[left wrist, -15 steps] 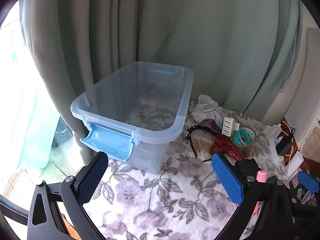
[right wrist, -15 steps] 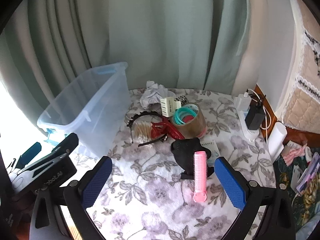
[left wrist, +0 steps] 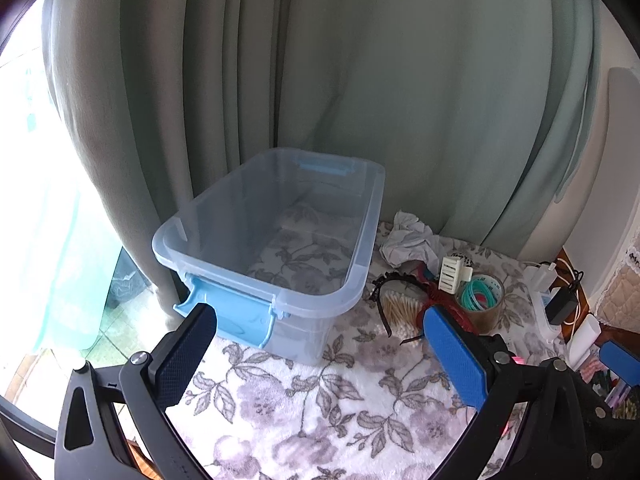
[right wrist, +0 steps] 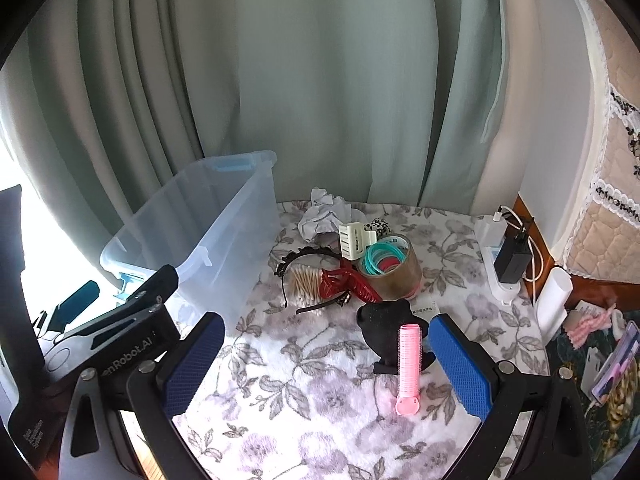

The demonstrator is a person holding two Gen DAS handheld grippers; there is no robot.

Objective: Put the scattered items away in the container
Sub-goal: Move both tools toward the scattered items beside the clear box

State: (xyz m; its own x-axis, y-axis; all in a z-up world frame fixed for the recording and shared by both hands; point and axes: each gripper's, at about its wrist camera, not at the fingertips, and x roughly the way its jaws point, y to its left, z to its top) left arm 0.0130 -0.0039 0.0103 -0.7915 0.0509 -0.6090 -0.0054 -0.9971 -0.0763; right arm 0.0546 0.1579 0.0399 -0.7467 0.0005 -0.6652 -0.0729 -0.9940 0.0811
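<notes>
Left tool (left wrist: 320,354) sits a touch lower than before, spread wide and empty facing the clear container (left wrist: 276,240); right tool (right wrist: 326,364) spread too, nothing held. Only the right view shows the pink roller (right wrist: 409,364), well right of the container, untouched

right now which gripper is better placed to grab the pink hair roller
Right. The pink hair roller lies just ahead of the open right gripper, near its right finger. The left gripper faces the clear bin.
</notes>
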